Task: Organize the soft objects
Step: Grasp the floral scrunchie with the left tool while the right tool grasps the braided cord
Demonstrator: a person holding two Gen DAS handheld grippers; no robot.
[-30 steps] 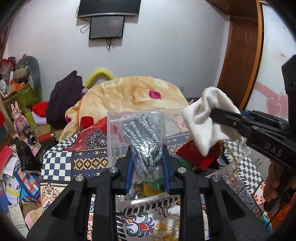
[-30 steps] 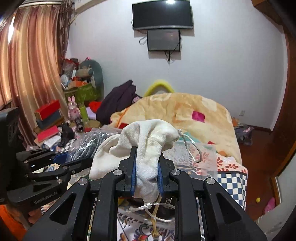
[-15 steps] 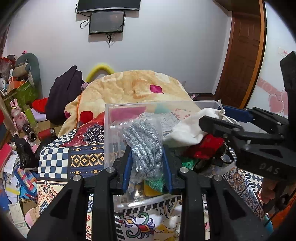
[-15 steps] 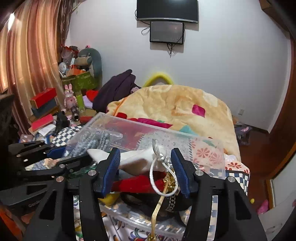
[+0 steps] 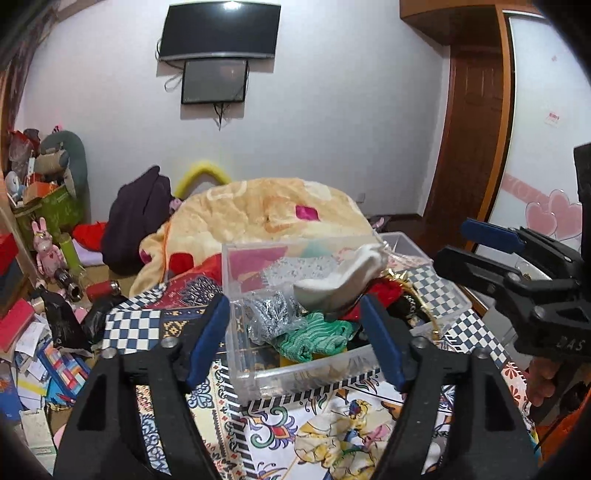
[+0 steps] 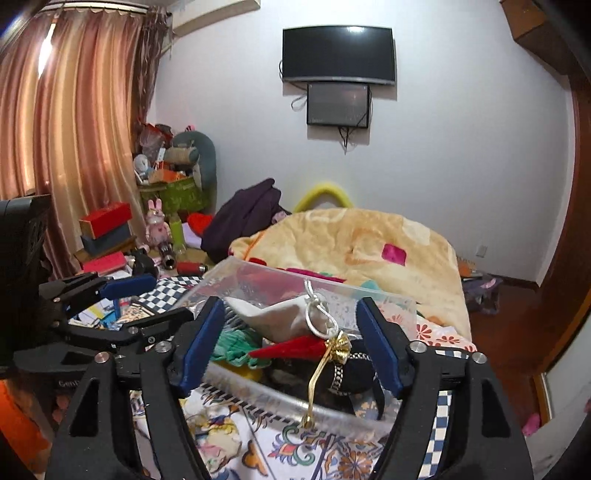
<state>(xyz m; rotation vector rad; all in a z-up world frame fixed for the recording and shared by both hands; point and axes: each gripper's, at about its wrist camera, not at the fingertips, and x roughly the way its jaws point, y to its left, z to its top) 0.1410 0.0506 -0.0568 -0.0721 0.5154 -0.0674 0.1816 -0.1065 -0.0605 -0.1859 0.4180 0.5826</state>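
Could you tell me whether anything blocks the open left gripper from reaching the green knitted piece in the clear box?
Partly: the box's near wall stands before the green knit; from above, nothing visible blocks the left gripper.

One clear bin [image 5: 295, 373], one white pouch [image 5: 343, 280], one green knit [image 5: 314, 338], two wall screens [image 5: 218, 31].

My gripper [image 5: 295, 339] pads are blue on black. In the clear bin [image 5: 306, 373]: a white pouch [image 5: 340, 280], silver-grey yarn [image 5: 273, 314], green knit [image 5: 314, 339]. The bedspread [image 5: 129, 332] shows navy-white checks.
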